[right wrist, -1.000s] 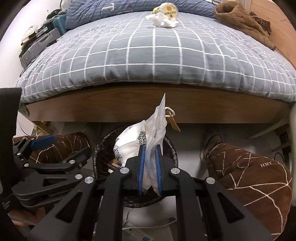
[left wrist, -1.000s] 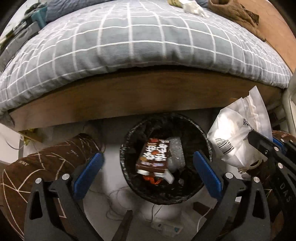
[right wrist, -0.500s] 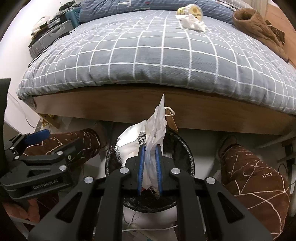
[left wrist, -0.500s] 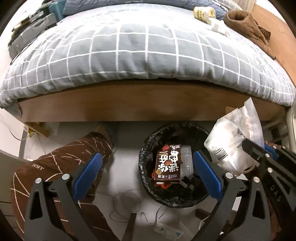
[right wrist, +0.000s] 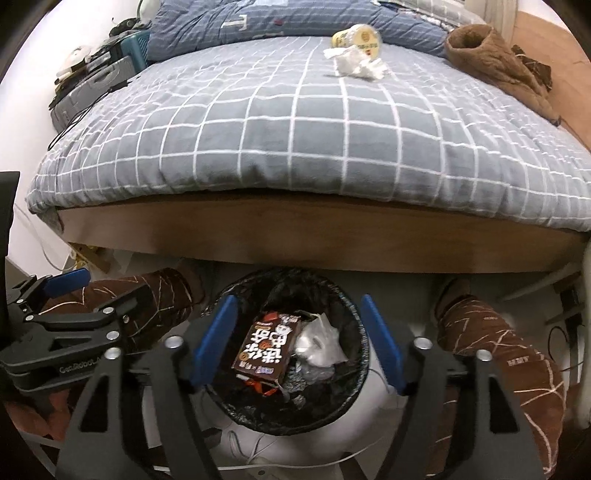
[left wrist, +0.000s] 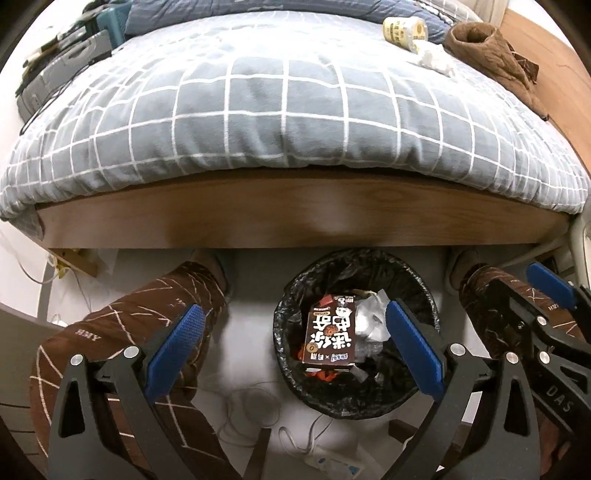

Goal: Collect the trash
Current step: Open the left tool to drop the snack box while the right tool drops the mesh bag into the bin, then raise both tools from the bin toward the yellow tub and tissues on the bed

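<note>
A black-lined trash bin [left wrist: 295,295] [right wrist: 354,306] stands on the floor below the bed's edge. In it lie a brown snack box [left wrist: 330,339] [right wrist: 267,345] and a white plastic bag [right wrist: 319,343] [left wrist: 371,321]. My right gripper [right wrist: 297,339] is open and empty right above the bin. My left gripper [left wrist: 293,347] is open and empty, just left of the bin. On the bed lie a yellow cup [right wrist: 357,36] [left wrist: 403,30] and crumpled white tissue [right wrist: 356,65] [left wrist: 434,61].
The bed has a grey checked quilt [right wrist: 314,129] and a wooden frame [left wrist: 295,218]. A brown garment [right wrist: 495,62] lies at the bed's right. Bags and boxes [left wrist: 66,55] sit at its left. The person's brown-trousered legs [left wrist: 122,332] [right wrist: 498,350] flank the bin. Cables and a power strip [left wrist: 332,469] lie on the floor.
My right gripper opened and let go of the white plastic bag, which now lies in the bin. Both grippers rose and drew back, showing more of the bed.
</note>
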A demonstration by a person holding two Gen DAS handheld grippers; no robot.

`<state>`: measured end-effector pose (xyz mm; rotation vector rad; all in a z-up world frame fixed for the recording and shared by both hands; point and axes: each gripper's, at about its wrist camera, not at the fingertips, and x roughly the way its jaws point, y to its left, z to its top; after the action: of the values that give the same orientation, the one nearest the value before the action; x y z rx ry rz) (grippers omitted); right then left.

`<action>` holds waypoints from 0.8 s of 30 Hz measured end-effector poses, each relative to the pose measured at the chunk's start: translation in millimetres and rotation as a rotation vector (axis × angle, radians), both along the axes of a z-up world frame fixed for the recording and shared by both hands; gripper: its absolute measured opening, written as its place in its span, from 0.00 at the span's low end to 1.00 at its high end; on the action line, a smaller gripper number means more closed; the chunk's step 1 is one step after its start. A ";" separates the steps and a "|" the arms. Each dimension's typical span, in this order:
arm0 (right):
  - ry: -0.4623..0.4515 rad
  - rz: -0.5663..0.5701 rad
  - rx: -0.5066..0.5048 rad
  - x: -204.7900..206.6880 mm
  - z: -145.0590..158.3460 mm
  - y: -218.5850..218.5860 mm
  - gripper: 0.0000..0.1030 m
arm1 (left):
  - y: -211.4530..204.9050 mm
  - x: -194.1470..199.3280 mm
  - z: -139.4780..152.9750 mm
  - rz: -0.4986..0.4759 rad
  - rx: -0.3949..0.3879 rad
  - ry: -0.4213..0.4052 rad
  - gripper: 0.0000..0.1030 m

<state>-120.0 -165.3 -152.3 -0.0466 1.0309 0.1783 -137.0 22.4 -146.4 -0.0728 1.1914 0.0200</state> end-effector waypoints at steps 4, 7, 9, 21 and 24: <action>-0.061 -0.025 -0.031 -2.1 16.6 -10.8 0.86 | -5.2 2.4 11.7 -0.012 0.005 -0.026 0.94; -0.096 -0.054 -0.029 0.6 29.0 -23.1 0.92 | -4.8 7.0 20.2 -0.010 -0.003 -0.039 0.94; -0.117 -0.084 -0.029 6.9 36.9 -32.5 0.93 | -2.5 12.2 26.4 -0.002 -0.014 -0.046 0.94; -0.187 -0.129 -0.022 83.4 68.0 -53.4 0.92 | 2.6 69.9 51.2 0.010 0.008 -0.096 0.94; -0.206 -0.126 -0.032 116.3 76.8 -55.6 0.92 | 1.8 93.0 52.8 0.014 0.006 -0.107 0.94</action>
<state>-3.7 -220.8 -75.4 -0.0286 0.8287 0.0412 -44.1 24.2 -93.6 -0.0762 1.0840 0.0315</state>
